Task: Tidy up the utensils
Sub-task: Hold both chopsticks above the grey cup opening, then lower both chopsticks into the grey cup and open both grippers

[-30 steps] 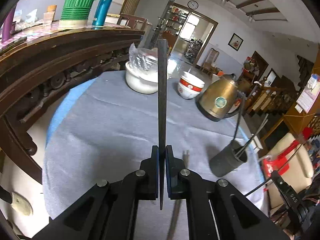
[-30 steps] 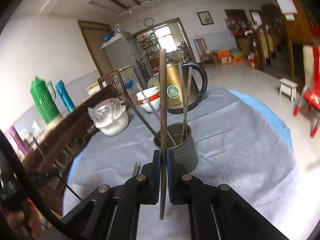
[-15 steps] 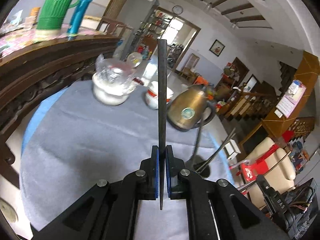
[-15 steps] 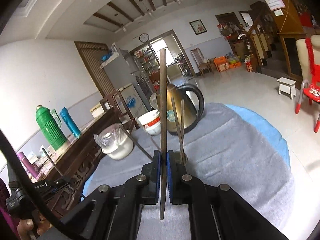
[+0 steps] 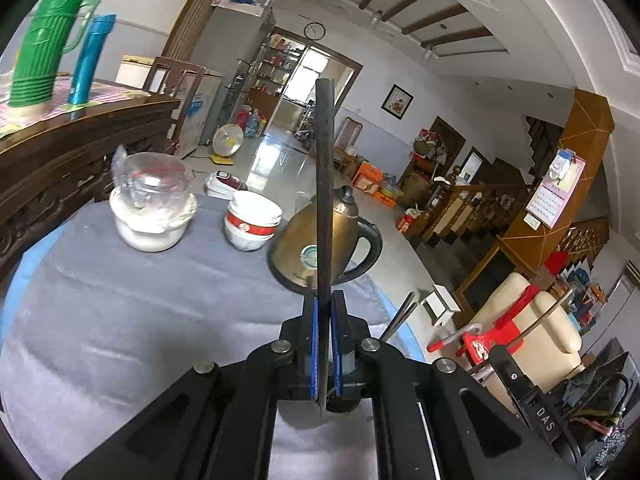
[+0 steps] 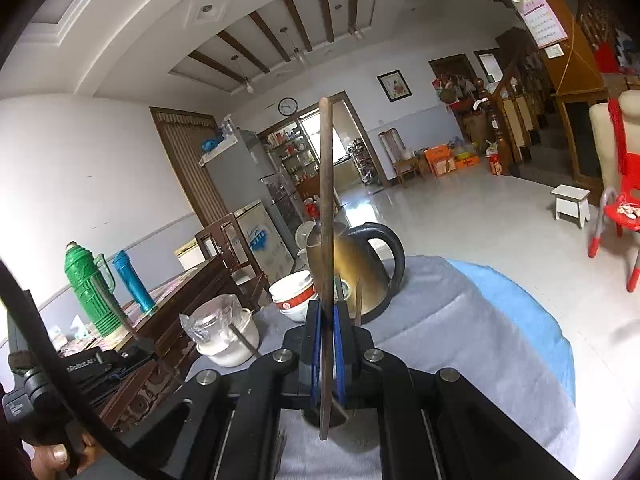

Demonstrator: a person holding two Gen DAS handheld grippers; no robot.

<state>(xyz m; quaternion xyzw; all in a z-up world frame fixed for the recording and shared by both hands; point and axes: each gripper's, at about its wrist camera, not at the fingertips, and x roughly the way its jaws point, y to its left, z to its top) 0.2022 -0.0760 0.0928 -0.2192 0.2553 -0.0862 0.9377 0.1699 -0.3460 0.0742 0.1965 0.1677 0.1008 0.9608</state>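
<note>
Dark, slim, stiff chopstick is clamped in the left gripper, jaws closed on its lower part, long axis upright, tip pointing away from the grey-clothed worktop. Right gripper likewise has its jaws closed on 1 brown wooden chopstick, also upright. Both sticks judged light, rigid and smooth; a hold low on the shaft may let them pivot. Holder is mostly hidden behind the jaws; 2 stick ends show just right of the left gripper. Brass-coloured kettle stands beyond.
</note>
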